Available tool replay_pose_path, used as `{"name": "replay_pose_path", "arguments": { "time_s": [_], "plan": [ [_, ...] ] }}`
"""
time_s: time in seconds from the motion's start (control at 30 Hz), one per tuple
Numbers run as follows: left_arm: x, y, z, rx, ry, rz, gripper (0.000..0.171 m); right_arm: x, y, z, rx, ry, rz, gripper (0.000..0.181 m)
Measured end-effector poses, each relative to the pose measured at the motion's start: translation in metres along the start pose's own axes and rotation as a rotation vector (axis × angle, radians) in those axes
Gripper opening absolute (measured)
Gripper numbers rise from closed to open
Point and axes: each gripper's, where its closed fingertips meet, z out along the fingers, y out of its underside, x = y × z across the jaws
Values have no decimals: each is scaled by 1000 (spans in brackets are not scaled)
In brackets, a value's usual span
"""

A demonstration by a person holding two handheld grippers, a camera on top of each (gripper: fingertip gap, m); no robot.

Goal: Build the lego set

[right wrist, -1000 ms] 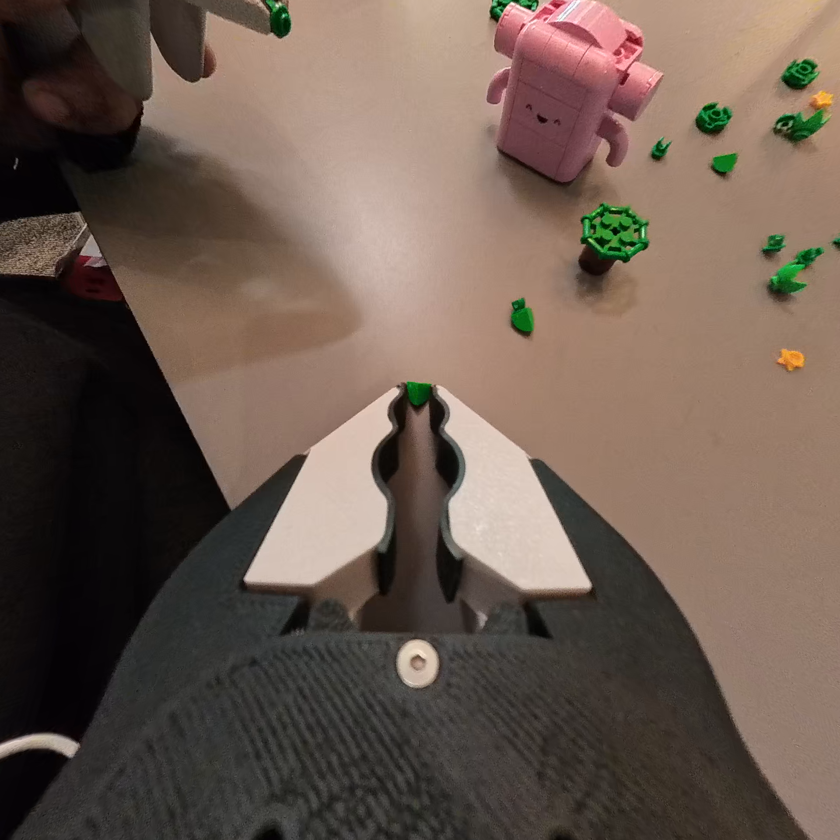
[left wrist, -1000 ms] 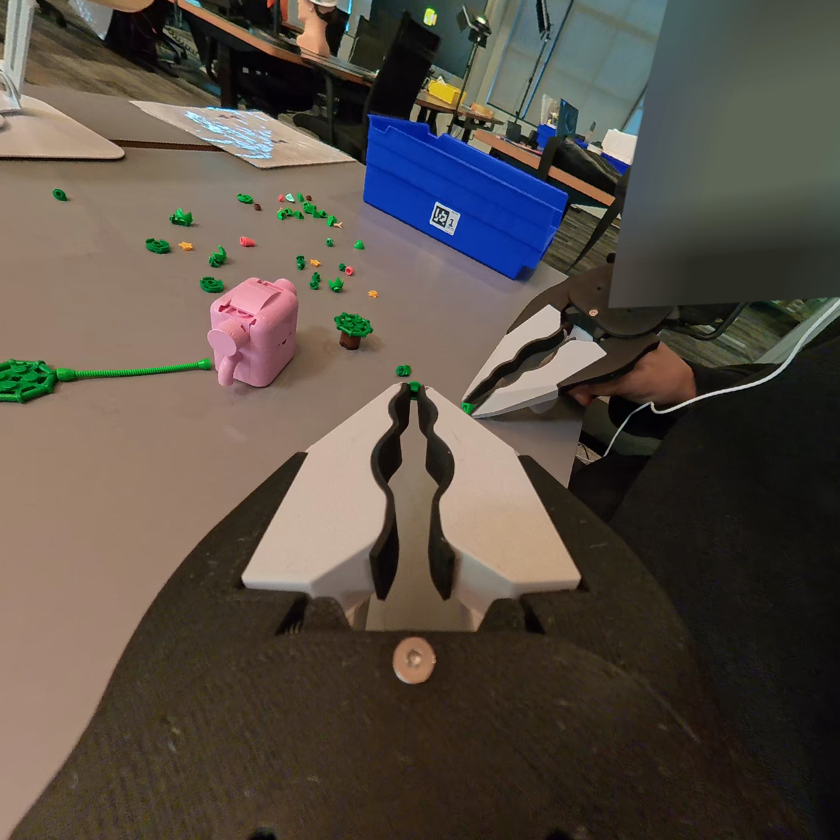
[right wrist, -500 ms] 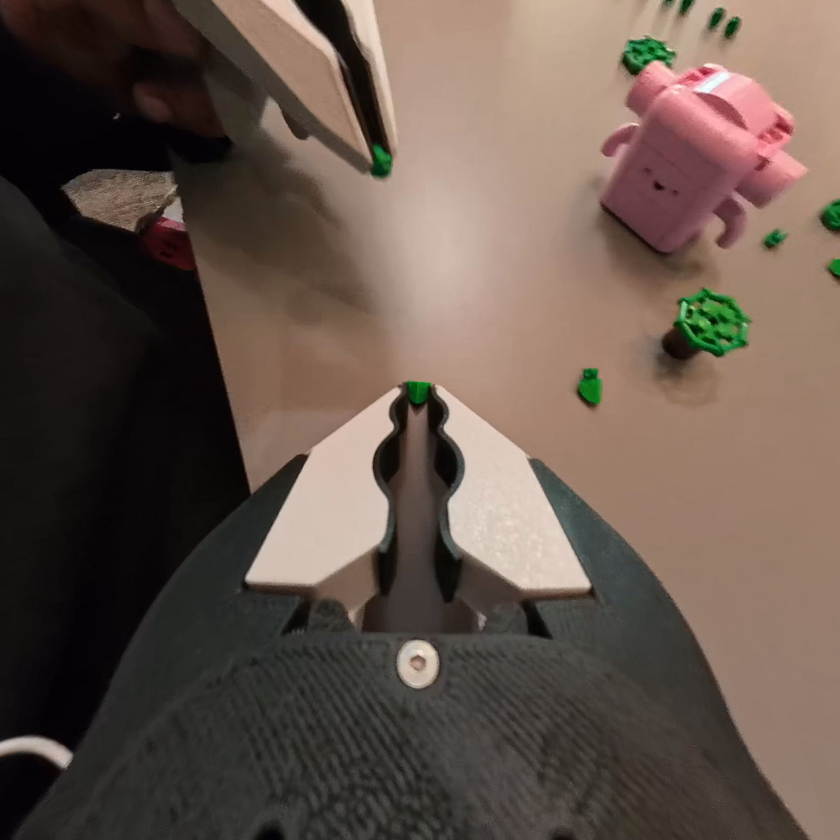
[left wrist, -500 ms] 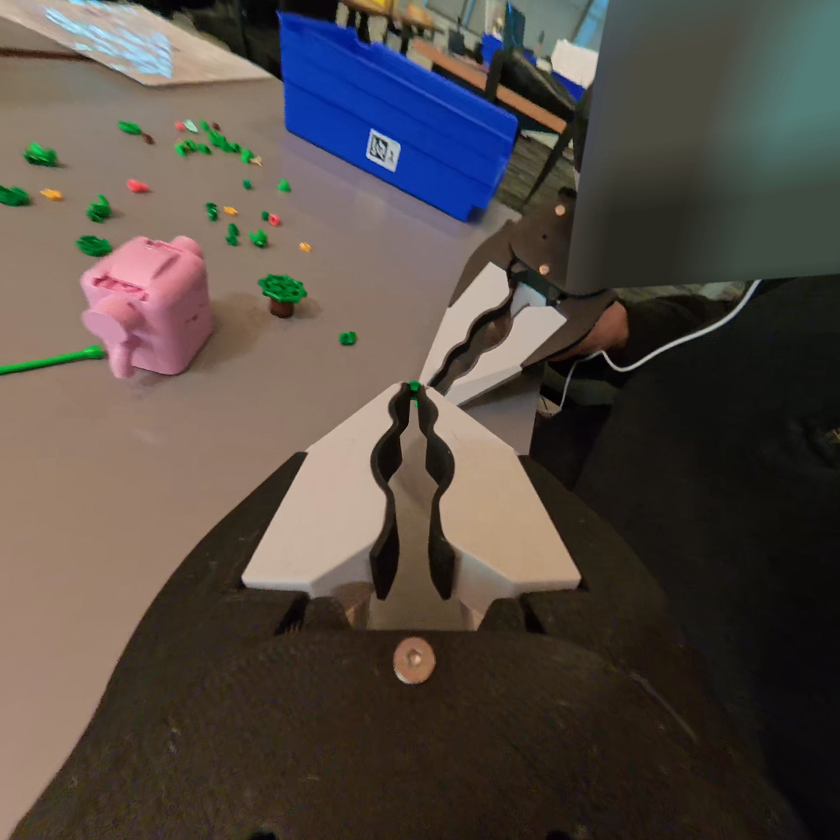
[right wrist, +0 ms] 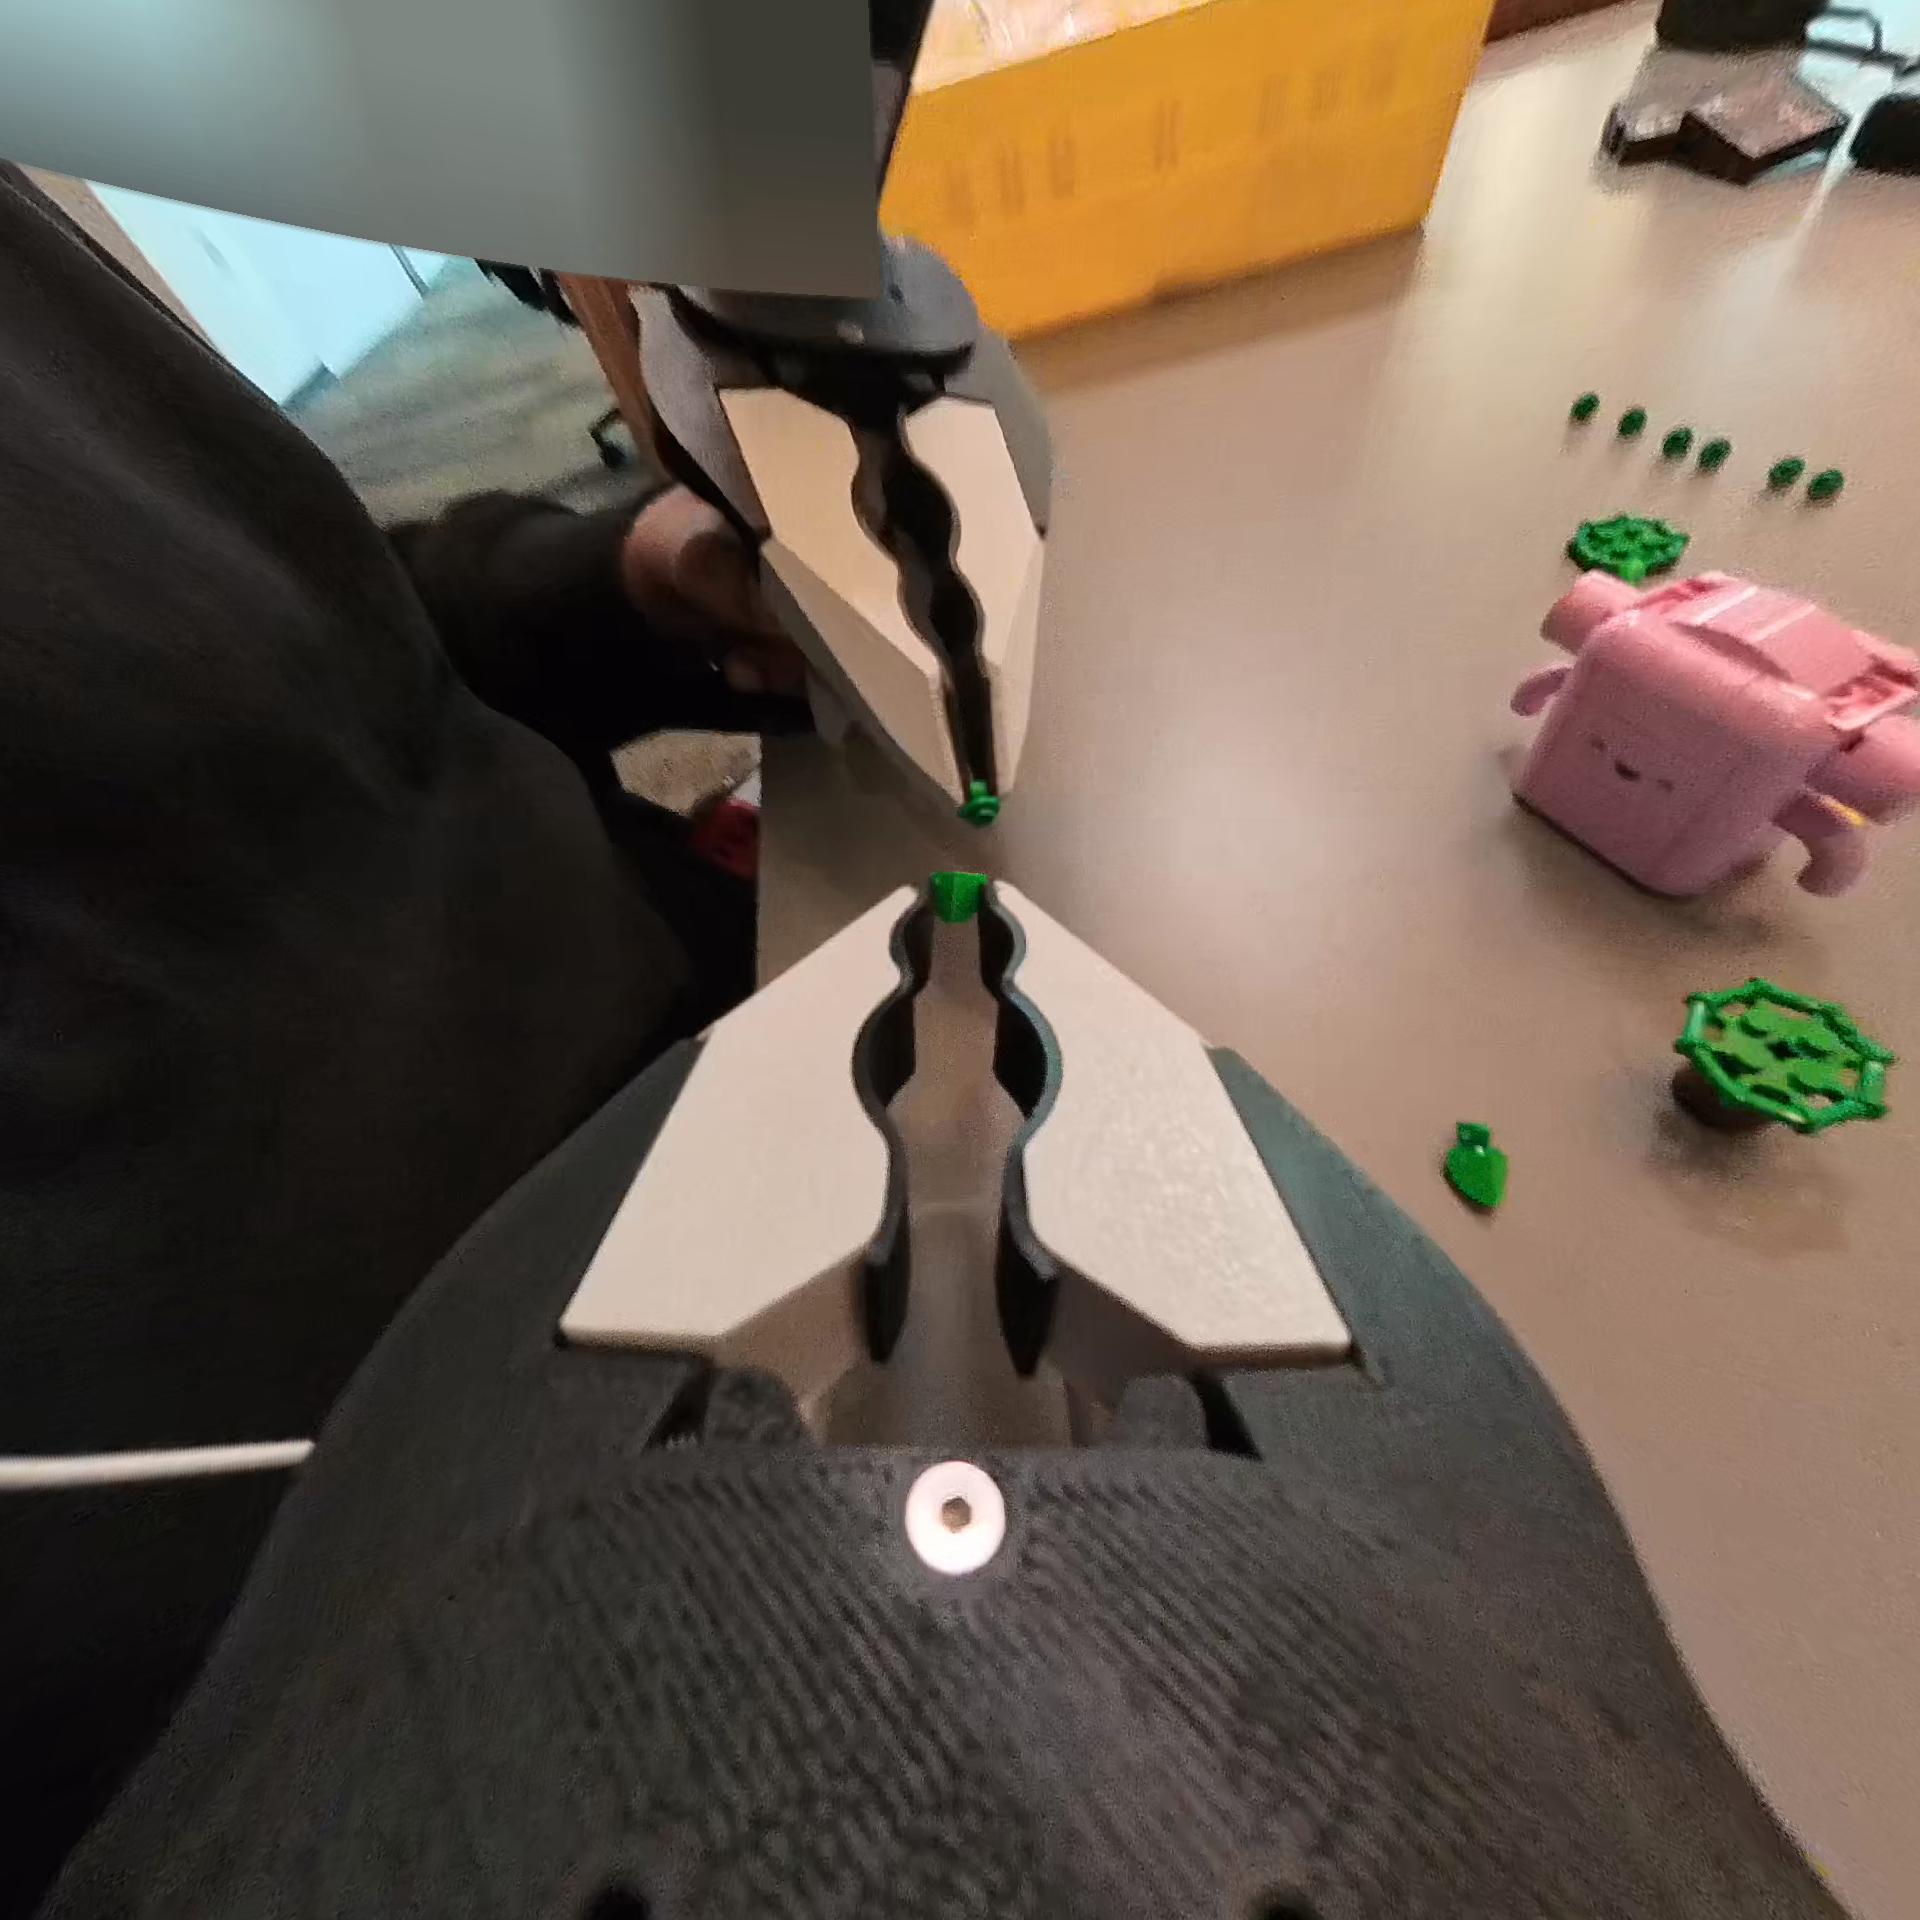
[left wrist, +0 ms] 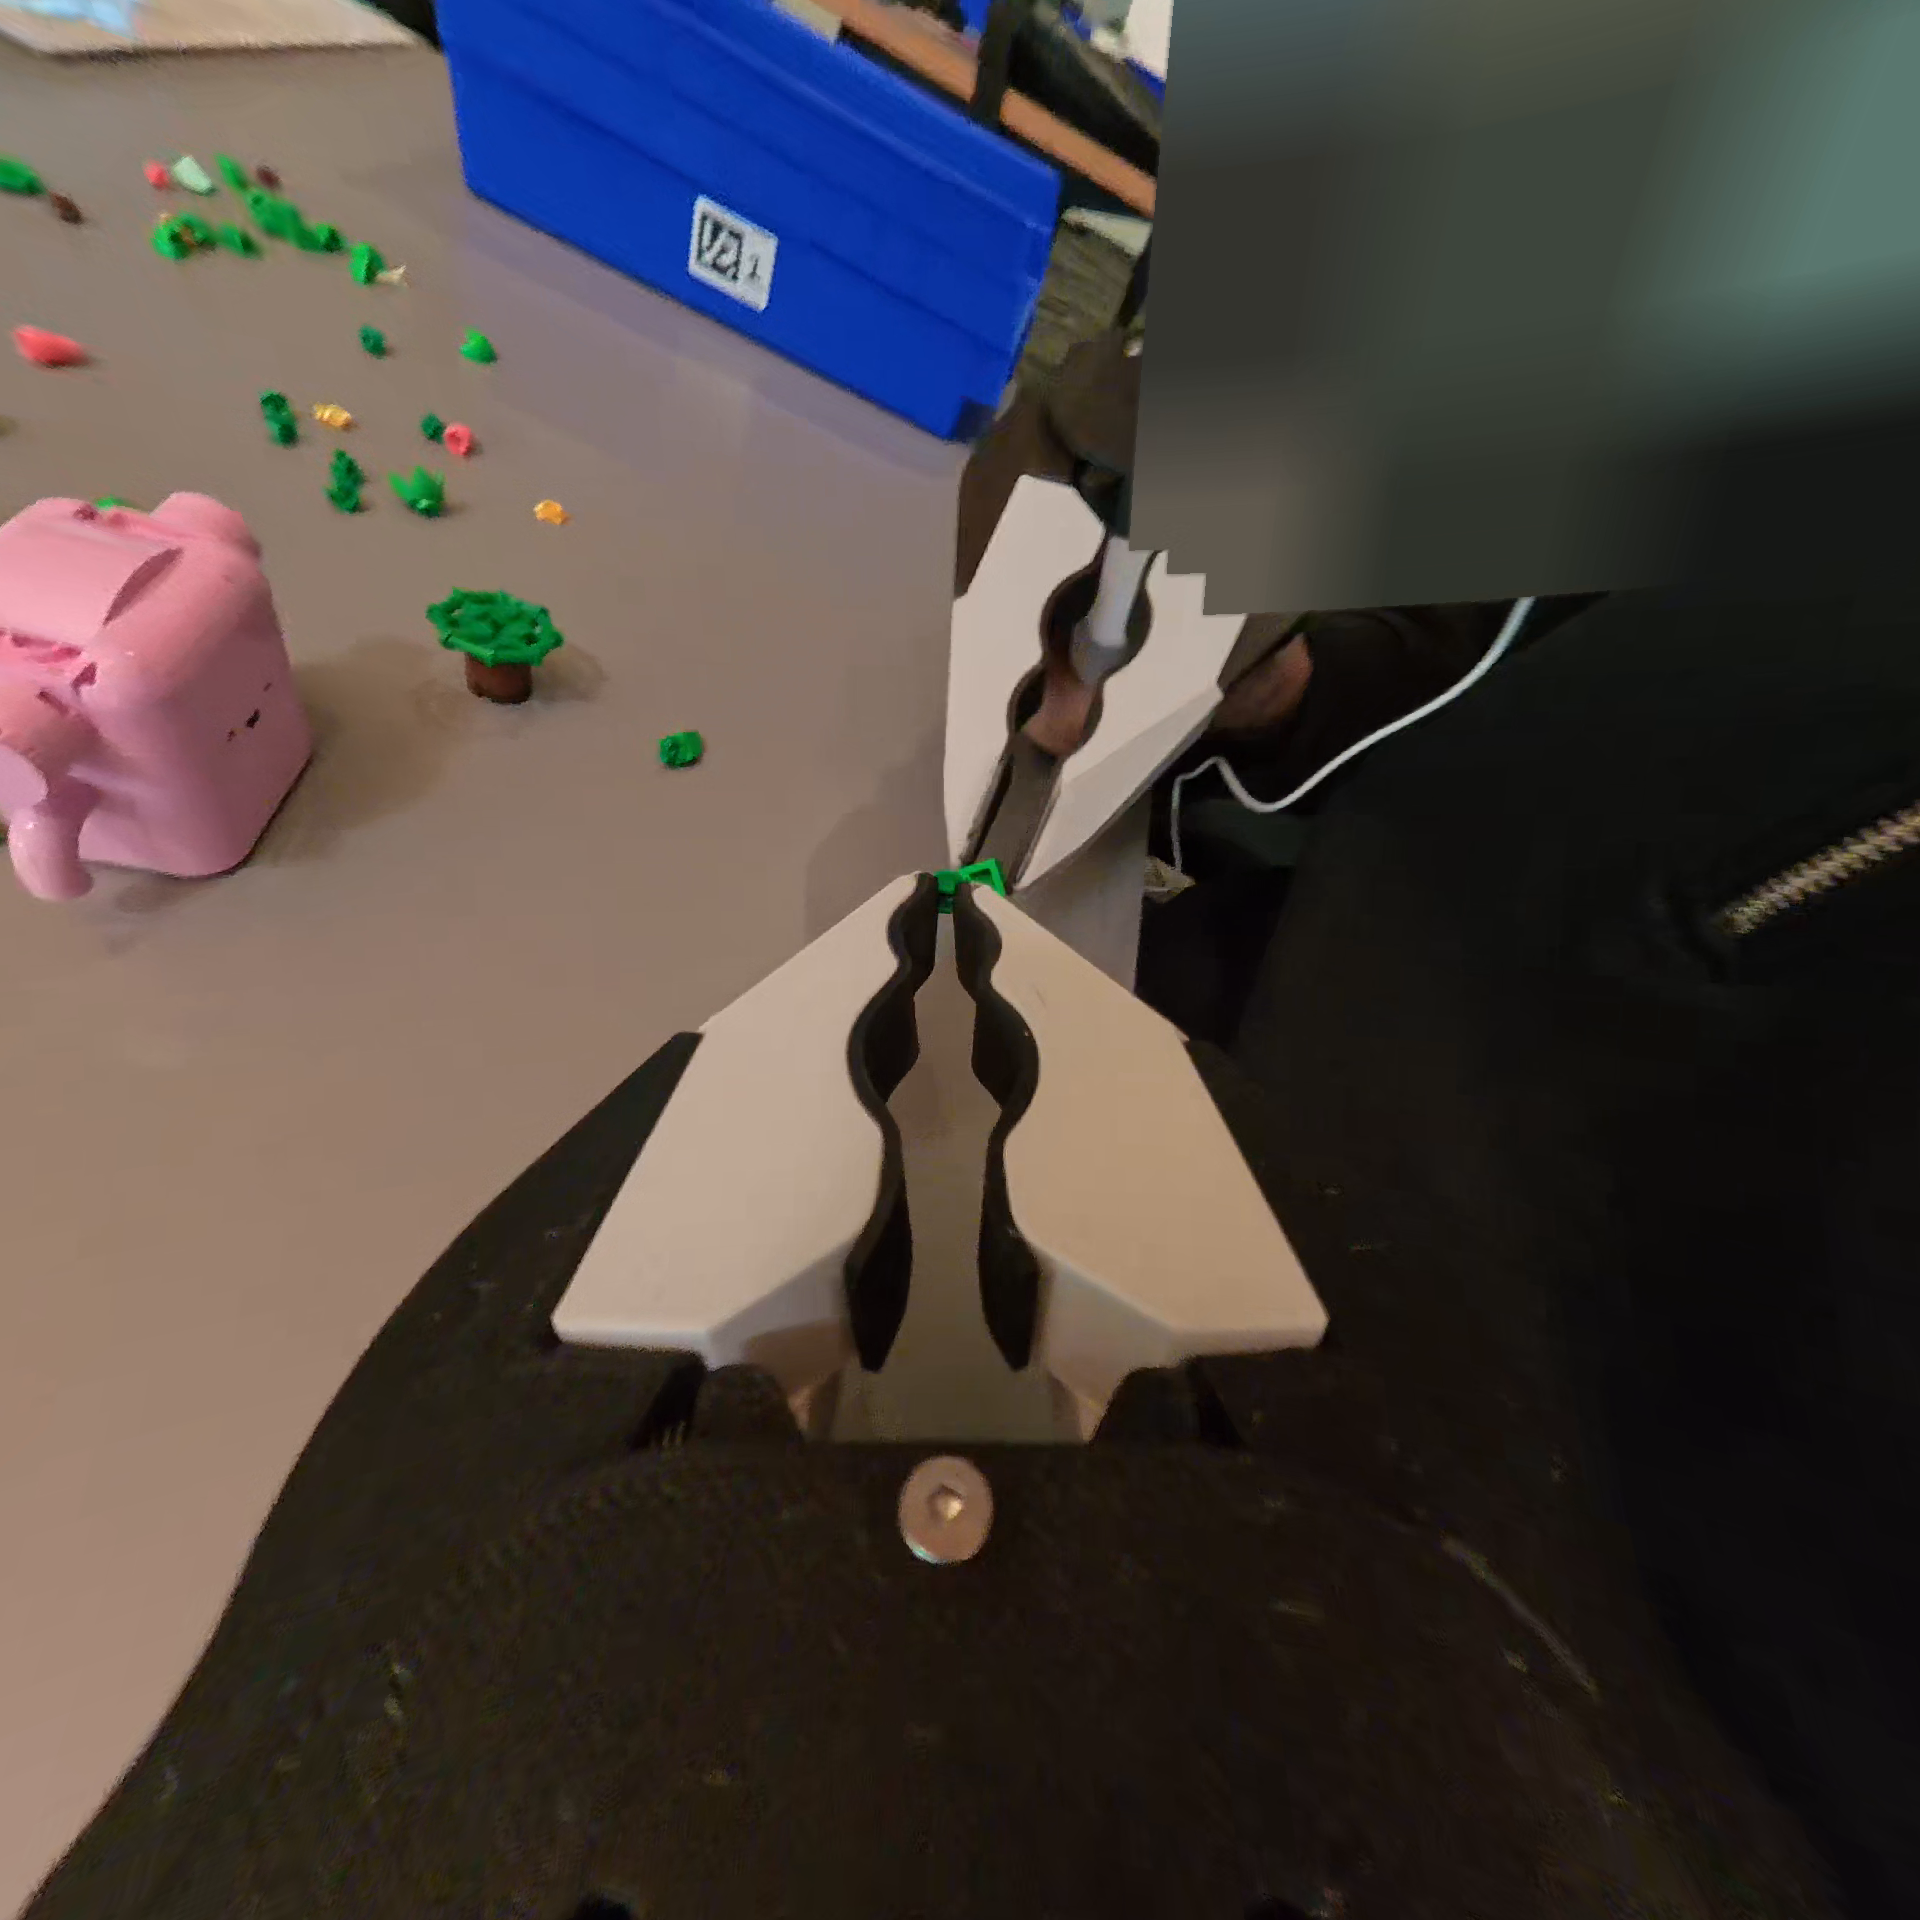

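Two hand-held grippers meet tip to tip above the near edge of a grey counter [left wrist: 312,1039], each pinching a tiny green lego piece. The left gripper [left wrist: 948,891] is closed narrowly on a small round green piece [right wrist: 978,807] at its very tip. The right gripper [right wrist: 957,894] is likewise closed narrowly on a small green leaf-shaped piece [right wrist: 956,896]. In the right wrist view the two pieces sit very near each other with a slim gap between them; in the left wrist view they overlap, so whether they touch cannot be told. Farther out on the counter stands a pink lego figure [right wrist: 1704,743], blocky, with stubby arms and a small face. Near it stands a little lego tree [left wrist: 495,636] with a green round top on a brown trunk. A single green leaf piece [right wrist: 1475,1166] lies flat between the tree and the right gripper. Many small loose pieces [left wrist: 343,457], green, red and orange, are scattered beyond the figure. A blue bin [left wrist: 748,197] stands at the back of the counter in the left wrist view, and a yellow box [right wrist: 1174,135] at the back in the right wrist view. A person's dark sleeves show behind both grippers.
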Motion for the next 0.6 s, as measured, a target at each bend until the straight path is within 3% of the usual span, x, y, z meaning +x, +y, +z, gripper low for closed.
{"name": "replay_pose_path", "arguments": {
  "time_s": [0.17, 0.6],
  "plan": [
    [13, -2, -1, 19, 81, 36, 0, -3, -9, -4, 56, -52, -14, 6],
    [17, 0, 2, -5, 104, 50, 0, -10, -5, 0, 24, -98, -85, 6]
  ]
}}
